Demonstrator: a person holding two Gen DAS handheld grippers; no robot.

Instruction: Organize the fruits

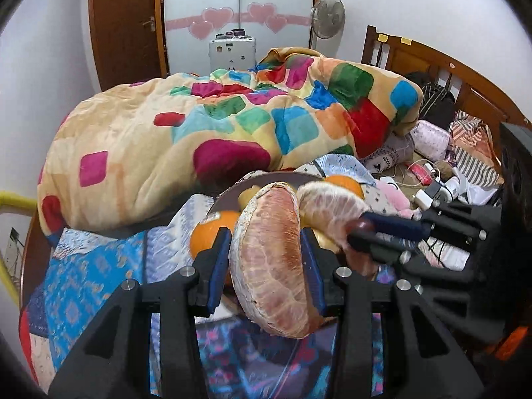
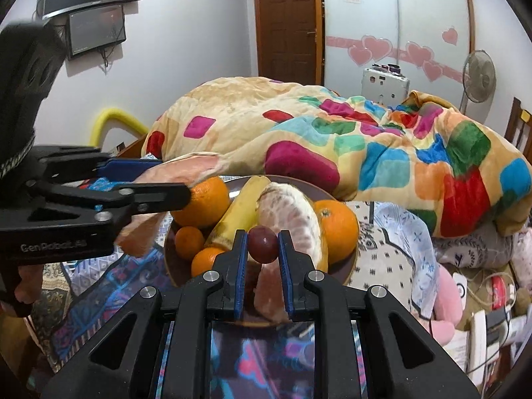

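Note:
My left gripper point(image 1: 266, 236) is shut on a large peeled pomelo wedge point(image 1: 272, 259) and holds it above the near-left side of a dark plate point(image 2: 342, 266); it also shows in the right wrist view point(image 2: 186, 179). My right gripper point(image 2: 262, 237) is shut on a dark red grape point(image 2: 263, 244) just above the plate; it shows in the left wrist view point(image 1: 357, 232) too. On the plate lie a second pomelo wedge point(image 2: 292, 219), a banana point(image 2: 242, 209), two large oranges point(image 2: 206, 202) point(image 2: 339, 229) and two small tangerines point(image 2: 189, 241).
The plate rests on a patterned bedsheet point(image 1: 86, 272). A bulky colourful quilt point(image 1: 206, 133) lies just behind it. Chargers, cables and a pink plush toy point(image 2: 445, 302) clutter the right. A wooden headboard point(image 1: 432, 63), fan point(image 1: 327, 16) and wardrobe stand further back.

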